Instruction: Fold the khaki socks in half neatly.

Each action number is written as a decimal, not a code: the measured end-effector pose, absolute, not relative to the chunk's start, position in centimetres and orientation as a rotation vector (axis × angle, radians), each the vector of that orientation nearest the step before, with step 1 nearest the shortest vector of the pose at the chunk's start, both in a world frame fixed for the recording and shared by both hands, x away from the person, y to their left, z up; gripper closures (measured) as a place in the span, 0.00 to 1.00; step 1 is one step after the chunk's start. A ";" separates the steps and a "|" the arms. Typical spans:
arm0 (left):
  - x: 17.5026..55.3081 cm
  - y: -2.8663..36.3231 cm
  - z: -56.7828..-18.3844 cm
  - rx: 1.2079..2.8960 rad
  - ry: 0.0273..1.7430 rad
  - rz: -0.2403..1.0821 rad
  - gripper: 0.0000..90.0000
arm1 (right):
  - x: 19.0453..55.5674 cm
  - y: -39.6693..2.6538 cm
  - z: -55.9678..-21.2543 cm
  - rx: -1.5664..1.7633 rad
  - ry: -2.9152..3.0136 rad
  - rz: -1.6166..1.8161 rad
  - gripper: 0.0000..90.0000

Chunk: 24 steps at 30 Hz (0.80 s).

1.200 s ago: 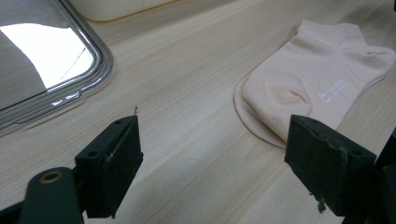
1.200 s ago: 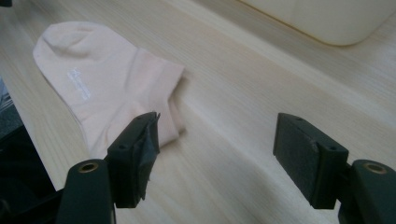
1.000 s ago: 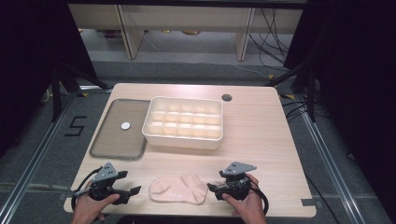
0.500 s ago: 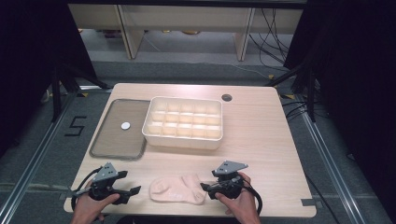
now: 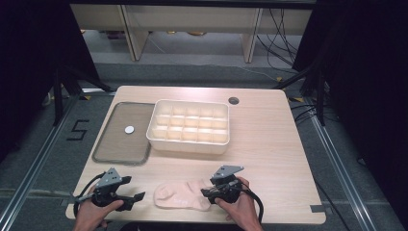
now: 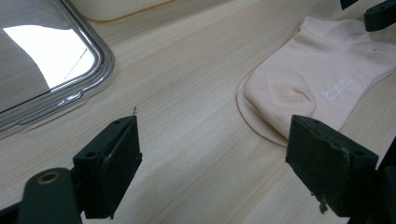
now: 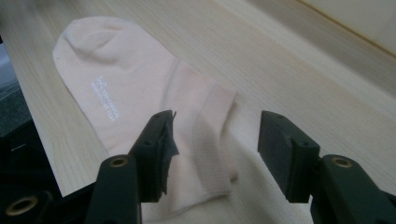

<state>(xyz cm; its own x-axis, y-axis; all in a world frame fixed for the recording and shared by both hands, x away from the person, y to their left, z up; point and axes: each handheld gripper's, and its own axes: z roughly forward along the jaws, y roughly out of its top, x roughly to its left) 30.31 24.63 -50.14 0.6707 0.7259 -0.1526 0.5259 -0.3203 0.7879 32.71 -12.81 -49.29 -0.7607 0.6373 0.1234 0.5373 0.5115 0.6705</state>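
My right gripper [image 5: 210, 191] sits at the right end of the sock [image 5: 183, 195], lying flat at the table's [image 5: 269, 144] near edge. Its jaws, half open, have been closing astride the cuff without pinching yet. I could nip one layer, so it slips. My left gripper [image 5: 137, 198] waits wide open.

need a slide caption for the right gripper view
Right gripper, jaws just closing but apart, straddles the ribbed cuff of a pale pink sock lying flat on the wooden table.
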 end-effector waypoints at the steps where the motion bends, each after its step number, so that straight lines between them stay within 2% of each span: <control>1: 30.3 24.6 -50.1 1.998 0.957 0.298 0.19 | 32.7 -12.6 -49.5 1.022 2.609 1.098 0.54; 8: 30.3 24.6 -50.1 2.003 0.946 0.299 0.19 | 32.4 -12.1 -50.1 0.970 2.632 1.009 0.65; 9: 30.3 24.6 -50.2 2.011 0.942 0.298 0.19 | 32.4 -12.1 -50.2 0.986 2.652 0.970 0.70; 11: 30.3 24.6 -50.2 2.019 0.943 0.294 0.19 | 32.5 -12.3 -50.3 1.012 2.661 0.990 0.75; 15: 30.3 24.6 -50.2 2.017 0.943 0.297 0.19 | 32.5 -12.6 -50.3 1.002 2.662 1.027 0.90; 24: 30.3 24.6 -50.2 2.006 0.940 0.297 0.19 | 32.2 -12.7 -48.8 0.829 2.667 1.017 0.92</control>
